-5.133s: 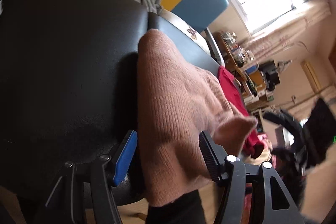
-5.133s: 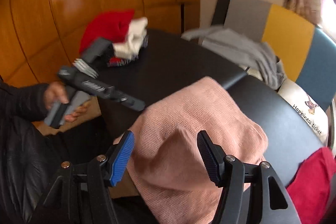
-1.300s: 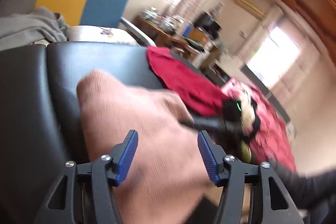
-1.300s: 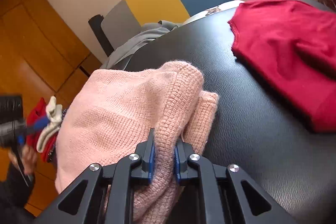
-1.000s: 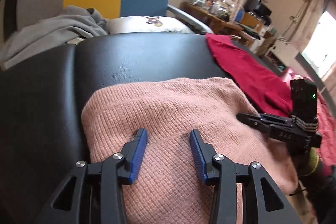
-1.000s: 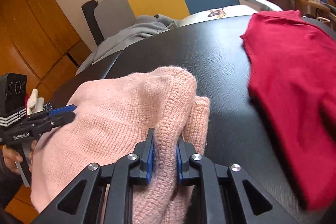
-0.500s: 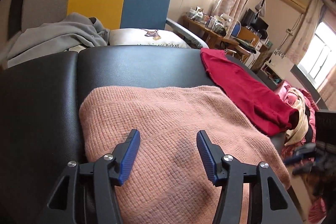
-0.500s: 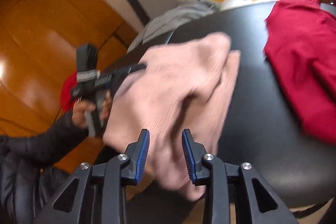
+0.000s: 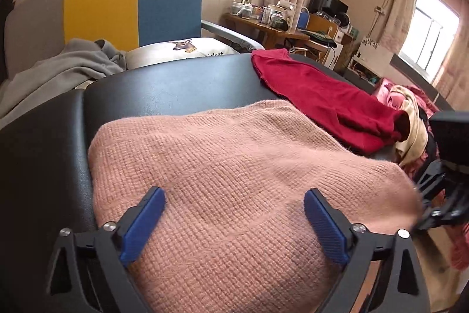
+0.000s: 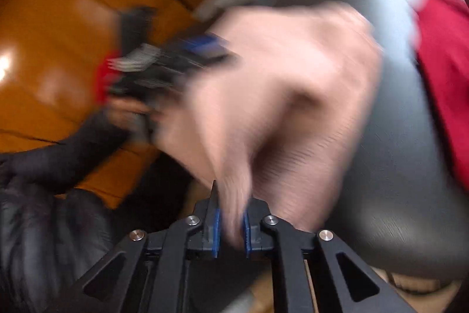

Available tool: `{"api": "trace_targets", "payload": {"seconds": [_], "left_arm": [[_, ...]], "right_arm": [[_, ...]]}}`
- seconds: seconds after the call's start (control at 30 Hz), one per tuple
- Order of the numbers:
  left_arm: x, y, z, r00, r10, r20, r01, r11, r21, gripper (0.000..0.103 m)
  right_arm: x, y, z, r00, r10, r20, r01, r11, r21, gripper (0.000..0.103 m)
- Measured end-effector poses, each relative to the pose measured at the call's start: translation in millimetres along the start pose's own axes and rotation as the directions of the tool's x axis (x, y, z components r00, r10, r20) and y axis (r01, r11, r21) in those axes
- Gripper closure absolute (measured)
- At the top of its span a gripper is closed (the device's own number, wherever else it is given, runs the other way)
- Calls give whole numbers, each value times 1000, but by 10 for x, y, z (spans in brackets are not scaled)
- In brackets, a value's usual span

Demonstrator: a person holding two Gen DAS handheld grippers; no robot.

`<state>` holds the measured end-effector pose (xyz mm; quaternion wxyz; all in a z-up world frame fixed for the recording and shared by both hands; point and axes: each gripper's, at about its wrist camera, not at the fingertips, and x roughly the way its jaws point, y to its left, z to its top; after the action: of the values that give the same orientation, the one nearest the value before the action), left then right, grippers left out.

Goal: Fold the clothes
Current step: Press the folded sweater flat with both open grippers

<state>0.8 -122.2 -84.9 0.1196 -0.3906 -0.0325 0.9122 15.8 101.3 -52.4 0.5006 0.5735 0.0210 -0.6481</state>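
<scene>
A pink knit sweater (image 9: pixel 222 143) lies folded on the black padded table (image 9: pixel 176 90). My left gripper (image 9: pixel 234 195) hovers over its near part, its jaws wide and still opening, and the pads do not press the knit. In the blurred right wrist view, my right gripper (image 10: pixel 231 222) is closing and pinches a raised fold of the pink sweater (image 10: pixel 293 78) at its near edge. The left gripper (image 10: pixel 190 49) shows as a blur at the sweater's far side. A red sweater (image 9: pixel 322 96) lies spread beyond it on the table's right.
A grey garment (image 9: pixel 58 66) and a white cushion (image 9: pixel 181 49) rest on the yellow-and-blue chair (image 9: pixel 132 5) behind the table. Mixed clothes (image 9: pixel 410 113) are piled off the table's right end. A cluttered desk (image 9: pixel 278 22) stands farther back. A black sleeve (image 10: pixel 58 160) is beside wooden panelling (image 10: pixel 58 19).
The left jaws have spread much wider above the pink sweater. The right gripper let go of one fold, moved towards the sweater's near edge and has closed on another fold.
</scene>
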Motion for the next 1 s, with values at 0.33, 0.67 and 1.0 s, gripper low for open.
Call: {"api": "trace_targets", "payload": {"seconds": [0.33, 0.67, 1.0], "left_arm": [[-48, -257, -124, 1000, -4, -4, 5, 997, 77, 1], [-396, -243, -220, 996, 0, 86, 5, 999, -52, 1], [-137, -587, -681, 993, 105, 49, -111, 981, 158, 1]], "right_arm": [[-101, -108, -184, 995, -81, 57, 78, 996, 42, 87], [-61, 642, 468, 895, -281, 347, 342, 931, -128, 81], [734, 139, 290, 748, -553, 366, 613, 788, -62, 84]]}}
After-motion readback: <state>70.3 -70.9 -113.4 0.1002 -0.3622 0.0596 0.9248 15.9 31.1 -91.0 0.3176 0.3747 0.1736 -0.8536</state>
